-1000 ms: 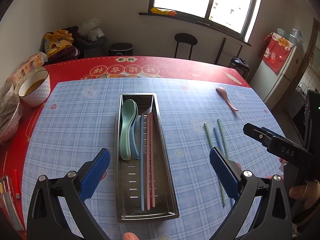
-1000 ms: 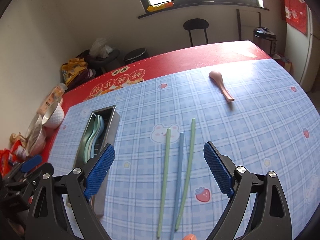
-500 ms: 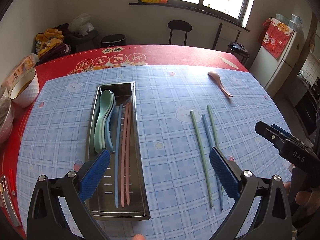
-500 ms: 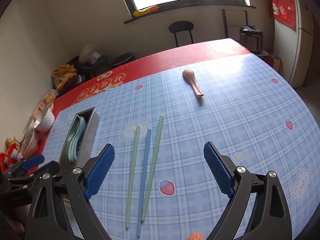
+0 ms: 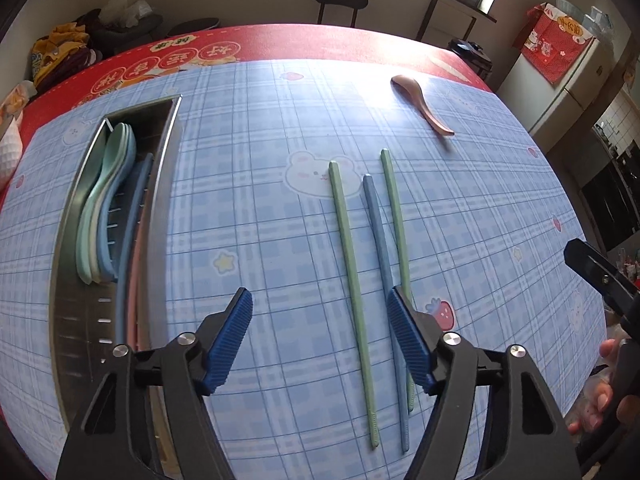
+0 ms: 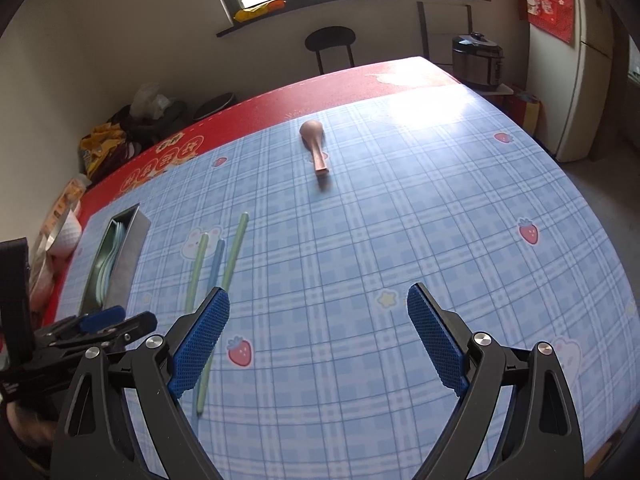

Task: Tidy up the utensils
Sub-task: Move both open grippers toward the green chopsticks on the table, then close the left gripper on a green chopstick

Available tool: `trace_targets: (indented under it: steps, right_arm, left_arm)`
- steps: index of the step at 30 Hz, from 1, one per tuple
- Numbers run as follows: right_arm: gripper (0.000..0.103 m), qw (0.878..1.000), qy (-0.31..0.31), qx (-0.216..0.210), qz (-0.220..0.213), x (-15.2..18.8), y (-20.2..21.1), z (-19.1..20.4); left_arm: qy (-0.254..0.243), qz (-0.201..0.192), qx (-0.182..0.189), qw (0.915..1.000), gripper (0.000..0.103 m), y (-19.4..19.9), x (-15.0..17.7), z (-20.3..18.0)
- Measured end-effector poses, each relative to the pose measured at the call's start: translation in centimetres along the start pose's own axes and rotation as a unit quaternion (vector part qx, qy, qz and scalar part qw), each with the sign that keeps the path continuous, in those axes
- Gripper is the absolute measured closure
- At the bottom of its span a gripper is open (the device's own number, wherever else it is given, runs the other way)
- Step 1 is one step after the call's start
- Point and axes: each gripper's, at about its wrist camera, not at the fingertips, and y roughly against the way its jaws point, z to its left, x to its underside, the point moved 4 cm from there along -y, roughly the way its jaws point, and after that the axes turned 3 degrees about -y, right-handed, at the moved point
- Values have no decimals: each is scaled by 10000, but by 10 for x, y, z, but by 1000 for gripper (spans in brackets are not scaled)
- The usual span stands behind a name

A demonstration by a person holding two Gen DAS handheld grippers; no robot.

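Lying at the left of the worktop (image 5: pixel 256 128), the metal tray (image 5: pixel 160 184) holds spoons; the left gripper (image 5: pixel 320 340) fingers are closing, unclenched, over three loose chopsticks (image 5: pixel 348 256); the right gripper (image 6: pixel 318 344) fingers stand released before the pink spoon (image 6: pixel 314 144).

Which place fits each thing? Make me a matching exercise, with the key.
Things:
1. pink spoon
2. green spoons
3. blue chopstick
4. white bowl

Places:
A. between two green chopsticks on the cloth
B. inside the metal tray
C. alone on the far side of the checked cloth
D. on the red table edge, left of the tray

Pairs: 1-C, 2-B, 3-A, 4-D
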Motion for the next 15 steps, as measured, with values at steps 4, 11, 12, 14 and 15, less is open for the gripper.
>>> trace_targets:
  steps: [4, 11, 12, 14, 15]
  right_arm:
    - [16, 10000, 68, 38, 34, 0, -1, -13]
    - [16, 9999, -25, 132, 61, -1, -2, -36]
    - [16, 9999, -42, 145, 61, -2, -2, -38]
    - [16, 9998, -68, 154, 57, -1, -3, -41]
    - [16, 9998, -77, 152, 60, -1, -3, -41]
  left_arm:
    - [133, 153, -14, 9998, 60, -23, -5, -5]
    - [21, 95, -198, 9998, 69, -38, -19, -13]
    - [-28, 84, -239, 9997, 69, -40, -20, -14]
    - [-163, 57, -345, 9993, 69, -41, -23, -17]
    - [-237, 38, -407, 9989, 69, -43, -24, -19]
